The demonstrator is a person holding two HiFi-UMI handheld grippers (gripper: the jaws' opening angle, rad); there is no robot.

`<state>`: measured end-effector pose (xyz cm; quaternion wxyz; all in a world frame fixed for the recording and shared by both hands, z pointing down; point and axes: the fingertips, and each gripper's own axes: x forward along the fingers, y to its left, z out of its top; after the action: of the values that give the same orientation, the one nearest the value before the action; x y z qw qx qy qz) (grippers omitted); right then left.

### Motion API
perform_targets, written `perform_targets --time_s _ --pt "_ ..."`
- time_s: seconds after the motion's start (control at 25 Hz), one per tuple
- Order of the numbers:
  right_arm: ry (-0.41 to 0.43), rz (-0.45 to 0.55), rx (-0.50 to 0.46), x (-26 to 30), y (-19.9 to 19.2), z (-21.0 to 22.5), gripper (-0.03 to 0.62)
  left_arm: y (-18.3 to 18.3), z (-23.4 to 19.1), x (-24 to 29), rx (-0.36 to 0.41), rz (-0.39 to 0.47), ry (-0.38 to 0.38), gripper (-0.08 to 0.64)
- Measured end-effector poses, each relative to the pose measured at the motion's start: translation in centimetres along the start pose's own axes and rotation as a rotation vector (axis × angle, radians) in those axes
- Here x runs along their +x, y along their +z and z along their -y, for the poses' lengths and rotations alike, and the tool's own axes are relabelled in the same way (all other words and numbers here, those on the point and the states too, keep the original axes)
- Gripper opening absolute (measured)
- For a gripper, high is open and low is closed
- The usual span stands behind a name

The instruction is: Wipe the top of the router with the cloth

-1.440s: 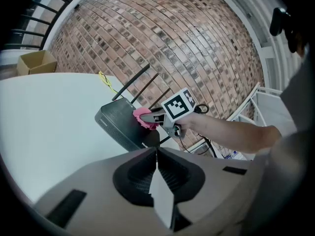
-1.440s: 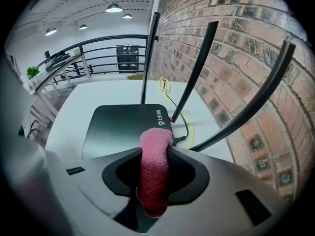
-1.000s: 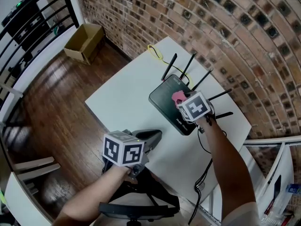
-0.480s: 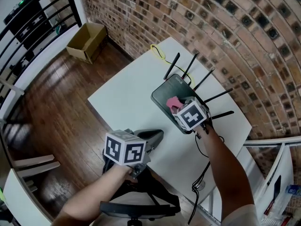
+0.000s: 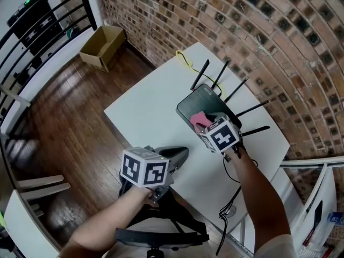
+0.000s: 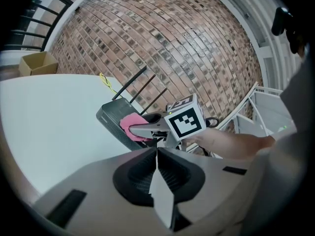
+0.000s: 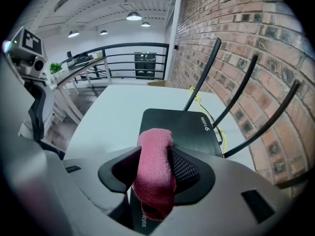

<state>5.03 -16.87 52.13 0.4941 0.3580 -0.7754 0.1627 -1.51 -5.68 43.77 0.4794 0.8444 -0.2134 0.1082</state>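
The black router (image 5: 198, 102) with several antennas lies on the white table (image 5: 145, 112) near the brick wall. A pink cloth (image 7: 155, 171) lies on its top, between the jaws of my right gripper (image 7: 153, 154), which points steeply down over the router's near end. Those jaws have just been opening; the cloth leans on the right pad, with a dark gap at the left one. The head view shows the cloth (image 5: 199, 118) just ahead of the marker cube. My left gripper (image 6: 156, 154) is shut and empty, held off the table's near edge, apart from the router (image 6: 110, 119).
A yellow cable (image 5: 184, 61) runs off the router's far end. A black cable (image 5: 231, 198) hangs over the table's near right edge. A dark chair (image 5: 156, 235) stands below me. A cardboard box (image 5: 103, 46) sits on the wood floor by the wall.
My right gripper has slid with the cloth along the router's top toward its near end. The left gripper has stayed where it was.
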Motion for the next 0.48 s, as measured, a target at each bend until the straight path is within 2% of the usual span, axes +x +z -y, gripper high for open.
perform_targets --time_s 0.12,0.24,0.32,0.36,0.48 --pt "0.031 0.017 0.027 -0.7 0.2 -0.2 0.270 0.0 -0.1 -0.2 0.003 0.000 0.004 0.017" --pt "0.039 0.025 0.037 -1.6 0.4 0.2 0.268 0.0 -0.2 -0.4 0.005 0.002 0.007 0.017" --pt "0.051 0.031 0.078 -2.0 0.5 0.8 0.268 0.0 -0.1 -0.4 0.005 0.003 0.008 0.017" --pt "0.064 0.031 0.109 -2.0 0.5 1.1 0.266 -0.1 -0.1 -0.5 0.005 0.002 0.008 0.017" --pt "0.104 0.016 0.201 -1.8 -0.1 1.6 0.180 -0.3 -0.1 -0.5 0.002 0.001 0.010 0.017"
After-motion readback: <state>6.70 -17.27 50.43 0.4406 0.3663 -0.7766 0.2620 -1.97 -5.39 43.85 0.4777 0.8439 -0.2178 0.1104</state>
